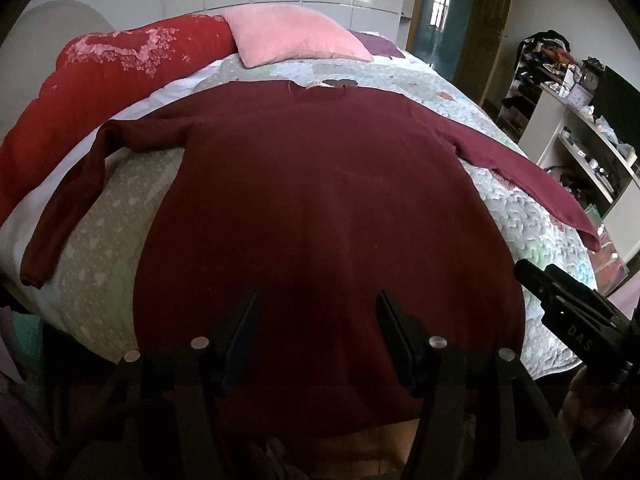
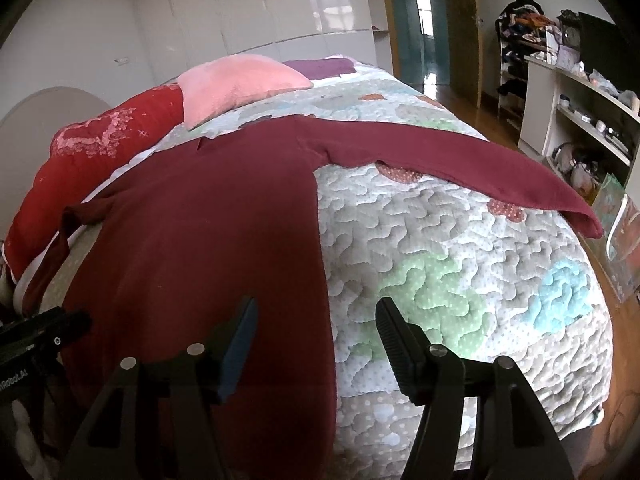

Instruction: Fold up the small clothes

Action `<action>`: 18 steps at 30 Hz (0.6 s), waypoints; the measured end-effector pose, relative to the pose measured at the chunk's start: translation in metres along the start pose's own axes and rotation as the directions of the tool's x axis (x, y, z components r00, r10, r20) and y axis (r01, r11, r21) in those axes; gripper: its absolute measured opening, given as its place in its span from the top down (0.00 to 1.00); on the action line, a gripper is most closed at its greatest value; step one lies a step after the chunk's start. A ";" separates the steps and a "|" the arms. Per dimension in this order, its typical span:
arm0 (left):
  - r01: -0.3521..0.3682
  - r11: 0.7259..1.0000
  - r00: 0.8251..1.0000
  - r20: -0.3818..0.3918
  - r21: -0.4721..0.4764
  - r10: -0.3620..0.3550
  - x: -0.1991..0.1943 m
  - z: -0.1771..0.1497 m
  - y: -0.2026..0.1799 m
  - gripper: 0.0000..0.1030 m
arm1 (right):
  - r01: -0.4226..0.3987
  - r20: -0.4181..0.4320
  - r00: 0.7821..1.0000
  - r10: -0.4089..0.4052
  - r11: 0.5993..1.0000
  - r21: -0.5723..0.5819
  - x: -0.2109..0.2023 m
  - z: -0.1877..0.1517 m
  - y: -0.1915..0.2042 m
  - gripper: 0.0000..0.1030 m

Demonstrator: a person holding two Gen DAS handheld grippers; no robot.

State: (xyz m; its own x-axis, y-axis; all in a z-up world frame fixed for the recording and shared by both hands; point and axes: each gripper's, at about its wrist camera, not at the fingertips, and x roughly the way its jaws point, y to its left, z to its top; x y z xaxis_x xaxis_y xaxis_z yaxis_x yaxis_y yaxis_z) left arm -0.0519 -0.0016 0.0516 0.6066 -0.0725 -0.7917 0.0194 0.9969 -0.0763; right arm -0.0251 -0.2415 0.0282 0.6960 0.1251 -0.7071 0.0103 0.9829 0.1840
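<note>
Maroon long-sleeved top (image 1: 320, 208) spread flat, front down or up not clear, on quilted bedspread (image 2: 460, 248), both sleeves stretched out sideways, hem toward the cameras at the near edge of the bed. Left gripper (image 1: 318, 300) hovering over the hem, jaws apart, cloth below but nothing pinched between them. Right gripper (image 2: 316, 308) straddling the top's right side edge, jaws open and nothing clamped; one finger over maroon cloth, the other over bare quilt.

Only from the left wrist: whole body of the garment, neckline at the far end, left sleeve hanging toward red patterned pillow (image 1: 100, 80). Only from the right wrist: wide stretch of bare bedspread with green and blue patches. Pink cushion (image 2: 236, 84) and white shelving (image 2: 576, 120) in both.
</note>
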 end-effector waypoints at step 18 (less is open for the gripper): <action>-0.006 1.000 0.999 -0.035 0.003 0.007 0.014 -0.002 0.000 0.42 | -0.005 -0.025 1.000 0.005 0.999 0.032 0.013 -0.004 -0.008 0.33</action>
State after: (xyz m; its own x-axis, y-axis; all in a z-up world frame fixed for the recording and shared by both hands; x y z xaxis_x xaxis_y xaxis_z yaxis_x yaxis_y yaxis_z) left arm -0.0449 -0.0023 0.0398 0.5787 -0.0670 -0.8128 0.0181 0.9974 -0.0693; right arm -0.0190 -0.2467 0.0145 0.6781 0.1337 -0.7227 0.0300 0.9775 0.2090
